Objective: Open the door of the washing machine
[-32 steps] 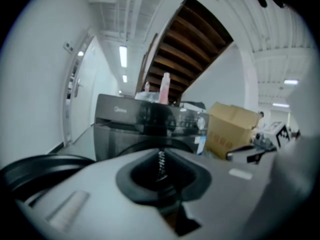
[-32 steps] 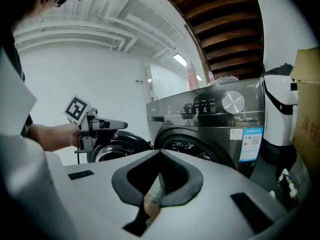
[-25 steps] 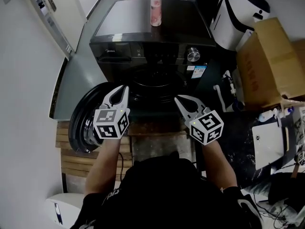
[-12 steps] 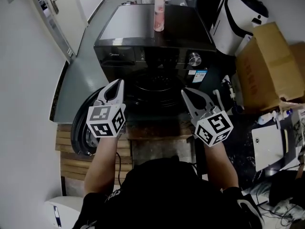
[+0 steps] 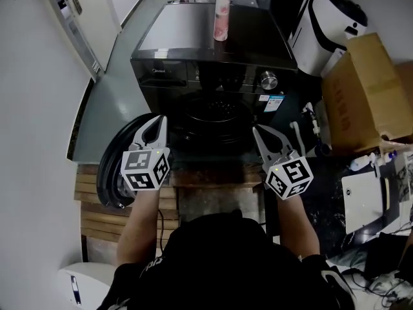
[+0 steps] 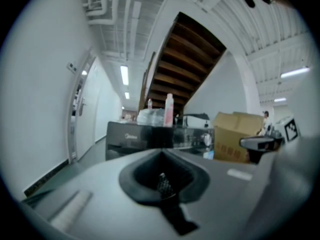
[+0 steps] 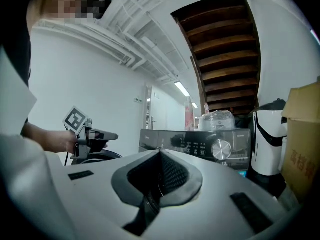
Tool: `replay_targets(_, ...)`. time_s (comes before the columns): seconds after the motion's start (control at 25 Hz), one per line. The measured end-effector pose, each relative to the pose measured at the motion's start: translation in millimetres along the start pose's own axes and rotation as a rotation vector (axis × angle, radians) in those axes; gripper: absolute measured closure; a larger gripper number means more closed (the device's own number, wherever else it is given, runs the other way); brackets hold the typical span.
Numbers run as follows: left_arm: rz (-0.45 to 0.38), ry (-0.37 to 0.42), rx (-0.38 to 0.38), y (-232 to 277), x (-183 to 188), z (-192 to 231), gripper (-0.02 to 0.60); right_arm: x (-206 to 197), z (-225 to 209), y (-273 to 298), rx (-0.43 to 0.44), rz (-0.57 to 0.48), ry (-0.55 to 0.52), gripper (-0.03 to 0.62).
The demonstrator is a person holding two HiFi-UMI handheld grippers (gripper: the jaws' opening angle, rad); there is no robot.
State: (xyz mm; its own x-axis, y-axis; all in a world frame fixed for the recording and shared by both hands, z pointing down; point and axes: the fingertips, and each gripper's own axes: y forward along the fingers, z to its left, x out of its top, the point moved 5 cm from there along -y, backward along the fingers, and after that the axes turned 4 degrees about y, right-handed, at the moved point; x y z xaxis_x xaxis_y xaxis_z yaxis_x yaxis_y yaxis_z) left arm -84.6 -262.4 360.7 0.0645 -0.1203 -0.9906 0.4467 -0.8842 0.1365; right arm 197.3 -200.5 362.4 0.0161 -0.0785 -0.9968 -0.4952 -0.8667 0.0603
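Now left claw (image 5: 157,119), right claw (image 5: 259,130) pressed together, empty; door (image 5: 107,168) open; bottle (image 5: 221,5) atop washing machine (image 5: 193,37); cardboard box (image 5: 364,89) right.

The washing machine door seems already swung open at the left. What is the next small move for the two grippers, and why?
Probably just draw both grippers back a little. The door already stands swung out at the left of the washing machine, its drum opening is exposed, and the left gripper and right gripper are both shut on nothing.
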Motion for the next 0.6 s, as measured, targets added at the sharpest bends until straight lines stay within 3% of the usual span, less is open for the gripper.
replay_targets(0.2, 0.027, -0.022, 0.021, 1.2, -21.0, 12.5, 0.574, -11.7, -8.1, 2.6, -0.028, 0.006, 0.016, 0.603)
replay_targets(0.6, 0.035, -0.01, 0.051, -2.4, -24.1, 23.4, 0.574, -5.6, -6.0, 14.2, -0.004, -0.033, 0.014, 0.605)
